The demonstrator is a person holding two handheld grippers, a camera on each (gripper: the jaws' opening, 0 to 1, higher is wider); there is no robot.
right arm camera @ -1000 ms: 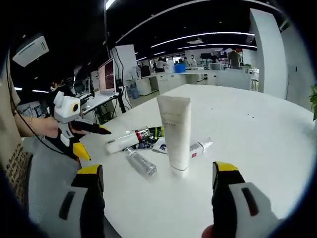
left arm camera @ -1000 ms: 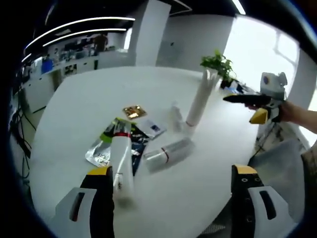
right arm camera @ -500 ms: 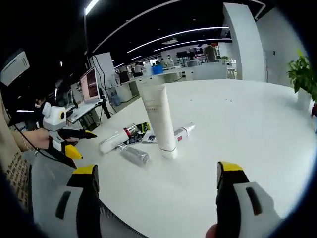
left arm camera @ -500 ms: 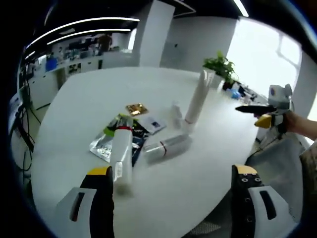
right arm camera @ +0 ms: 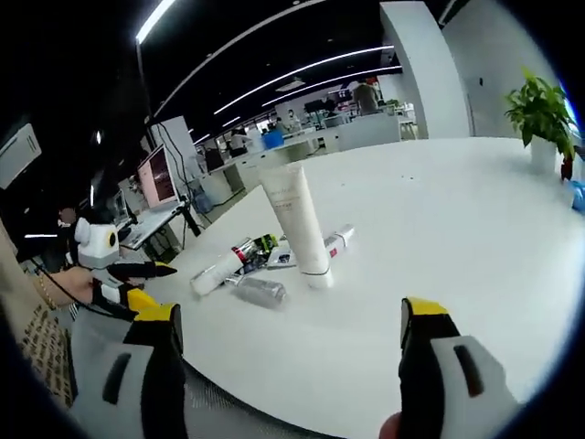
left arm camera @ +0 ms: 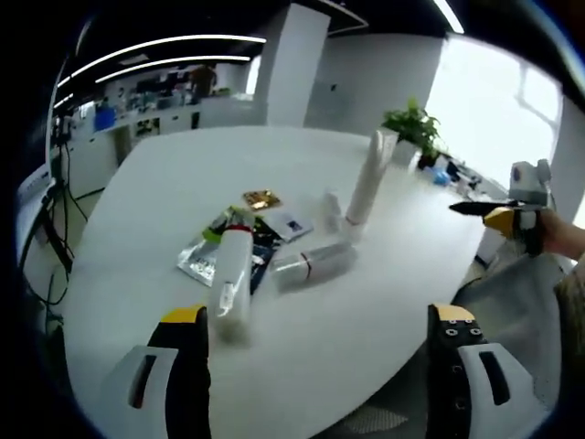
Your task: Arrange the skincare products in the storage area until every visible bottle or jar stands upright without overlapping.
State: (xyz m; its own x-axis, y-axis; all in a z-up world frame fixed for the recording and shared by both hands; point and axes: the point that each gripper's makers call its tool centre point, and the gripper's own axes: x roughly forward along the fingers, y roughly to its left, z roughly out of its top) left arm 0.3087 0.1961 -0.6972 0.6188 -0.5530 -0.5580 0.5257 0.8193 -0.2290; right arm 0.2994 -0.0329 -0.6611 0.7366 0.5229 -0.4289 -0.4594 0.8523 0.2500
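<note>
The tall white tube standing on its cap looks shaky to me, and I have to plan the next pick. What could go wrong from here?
1. The tall white tube stands on its narrow cap, close to the lying clear bottle; reaching for that bottle could knock it over.
2. The clear bottle and the lying white tube are round and might roll when nudged.
3. The lying white tube rests partly on the sachets, so a grasp may drag them along.

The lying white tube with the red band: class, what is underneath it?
The white tube with the red band lies partly on flat sachets, silver and dark. Whatever lies beneath its middle is covered.
</note>
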